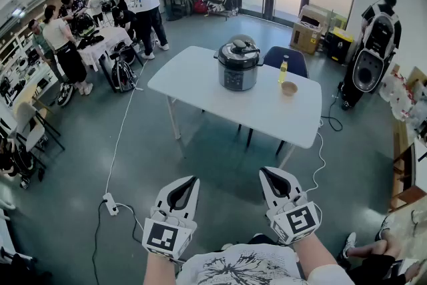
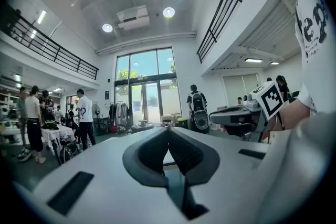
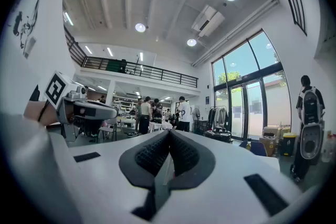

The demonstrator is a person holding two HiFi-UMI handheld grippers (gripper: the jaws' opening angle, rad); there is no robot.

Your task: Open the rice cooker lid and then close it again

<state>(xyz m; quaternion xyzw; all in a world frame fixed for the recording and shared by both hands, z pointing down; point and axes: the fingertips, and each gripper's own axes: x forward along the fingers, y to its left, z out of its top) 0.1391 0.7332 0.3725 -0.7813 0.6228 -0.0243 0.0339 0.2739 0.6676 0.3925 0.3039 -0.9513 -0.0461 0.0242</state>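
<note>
The silver-and-black rice cooker [image 1: 238, 65] stands with its lid down near the far edge of a white table [image 1: 200, 87], in the middle of the head view. Both grippers are held low in front of the person's body, well short of the table. My left gripper [image 1: 192, 179] is shut with nothing in it; in the left gripper view its dark pads [image 2: 157, 150] meet at the tips. My right gripper [image 1: 264, 170] is also shut and empty, and in the right gripper view its pads [image 3: 184, 152] touch. Neither gripper view shows the cooker clearly.
A yellow bottle [image 1: 283, 69] and a small bowl [image 1: 289, 88] sit on the table right of the cooker. A blue chair [image 1: 285, 58] stands behind it. A power strip [image 1: 110, 203] and cable lie on the floor at left. People and tables crowd the far left.
</note>
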